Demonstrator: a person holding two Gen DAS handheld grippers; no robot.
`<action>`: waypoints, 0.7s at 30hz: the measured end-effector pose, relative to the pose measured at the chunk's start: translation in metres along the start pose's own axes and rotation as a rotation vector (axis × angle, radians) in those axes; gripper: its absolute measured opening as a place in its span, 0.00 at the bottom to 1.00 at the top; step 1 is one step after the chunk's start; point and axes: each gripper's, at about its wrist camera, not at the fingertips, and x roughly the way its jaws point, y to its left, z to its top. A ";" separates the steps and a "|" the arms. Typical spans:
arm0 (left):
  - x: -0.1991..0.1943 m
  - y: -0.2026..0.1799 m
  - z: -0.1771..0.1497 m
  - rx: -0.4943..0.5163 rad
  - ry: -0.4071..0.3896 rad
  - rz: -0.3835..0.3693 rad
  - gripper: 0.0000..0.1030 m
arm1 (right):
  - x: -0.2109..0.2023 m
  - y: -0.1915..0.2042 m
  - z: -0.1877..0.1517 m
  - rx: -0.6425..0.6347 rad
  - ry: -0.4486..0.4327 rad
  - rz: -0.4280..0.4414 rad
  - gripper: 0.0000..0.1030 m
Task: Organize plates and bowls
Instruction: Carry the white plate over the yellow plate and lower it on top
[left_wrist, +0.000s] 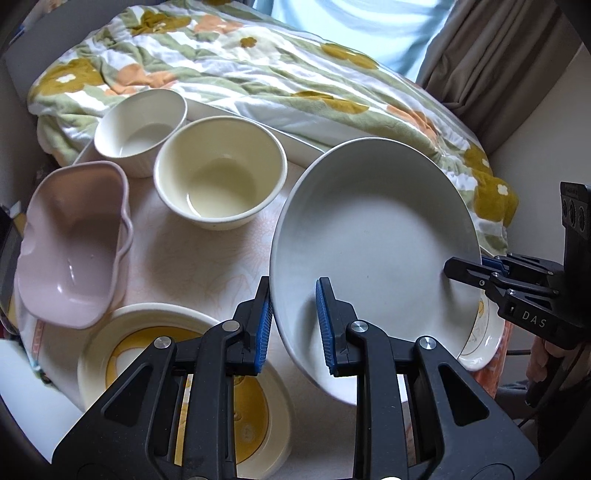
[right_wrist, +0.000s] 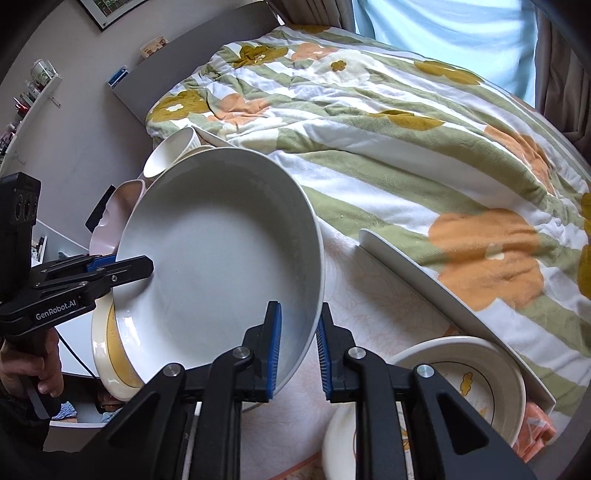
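- I have the left gripper (left_wrist: 294, 325) clamped on the near-left rim of the large shallow grey-white ceramic plate (left_wrist: 373, 251): one blue pad sits outside the rim, the other on the plate's inner face.
- My right gripper (right_wrist: 298, 345) bites the opposite edge of that plate the same way, with the rim pinched between its blue pads, one inside and one outside.
- The plate hangs between the two grippers, tilted and clear of the pale patterned tabletop (left_wrist: 207, 266).
- Under its lower edge, in the left wrist view, I see part of a white plate with a yellow motif (left_wrist: 484, 343); whether the two touch I cannot tell.
- Just below my left jaws lies a cream plate with a yellow ring (left_wrist: 110, 354).
- Farther back stand a cream round bowl (left_wrist: 220, 177), a white ribbed bowl (left_wrist: 140, 129) and a pink wavy-edged bowl (left_wrist: 74, 243), all upright and empty.
- A floral quilt in green, orange and mustard (right_wrist: 406, 147) covers the bed beyond the table.
- In the right wrist view a hand (right_wrist: 33, 369) grips the left gripper's handle.
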 end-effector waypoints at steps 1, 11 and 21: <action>-0.007 0.003 -0.003 0.000 -0.006 -0.004 0.20 | -0.005 0.006 -0.001 0.005 -0.004 -0.001 0.17; -0.062 0.057 -0.038 0.045 -0.019 -0.033 0.20 | -0.030 0.087 -0.032 0.104 -0.061 -0.014 0.17; -0.080 0.122 -0.054 0.212 0.034 -0.074 0.20 | -0.009 0.165 -0.067 0.277 -0.105 -0.075 0.17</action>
